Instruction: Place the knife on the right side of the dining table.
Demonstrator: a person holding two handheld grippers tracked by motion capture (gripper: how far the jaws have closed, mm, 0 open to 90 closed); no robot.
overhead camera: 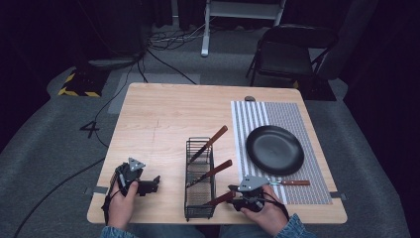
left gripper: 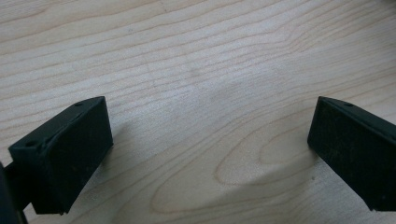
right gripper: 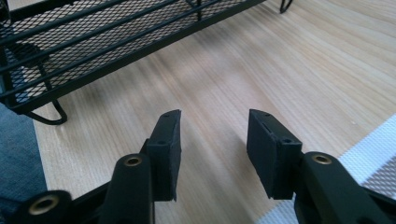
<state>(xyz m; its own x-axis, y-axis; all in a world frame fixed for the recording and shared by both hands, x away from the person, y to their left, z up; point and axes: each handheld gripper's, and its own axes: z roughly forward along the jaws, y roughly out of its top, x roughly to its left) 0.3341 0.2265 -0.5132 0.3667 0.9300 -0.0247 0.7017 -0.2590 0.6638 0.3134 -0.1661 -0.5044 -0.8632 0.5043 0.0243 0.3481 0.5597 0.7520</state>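
Resting near the front edge of the pale wood surface, the left gripper is spread wide over bare grain, and the right gripper is parted, empty, beside the wire mesh caddy. Three wooden-handled knives lean in the caddy, blades hidden; another lies on the striped placemat near the black plate. Beyond stand a folding chair and floor cables in a dim room.

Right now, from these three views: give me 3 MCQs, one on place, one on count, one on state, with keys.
1. Where is the black plate?
A. on the striped placemat
B. in the wire basket
C. on the floor

2. How many wooden-handled knives stand in the basket?
A. one
B. three
C. five

3. The left gripper is:
A. shut on a knife
B. open over bare table
C. shut on the plate

Key: 1 A, the plate rests on the mat; 2 B, three handles stick out, a fourth knife lies on the mat; 3 B, its fingers stand wide apart with only wood between.
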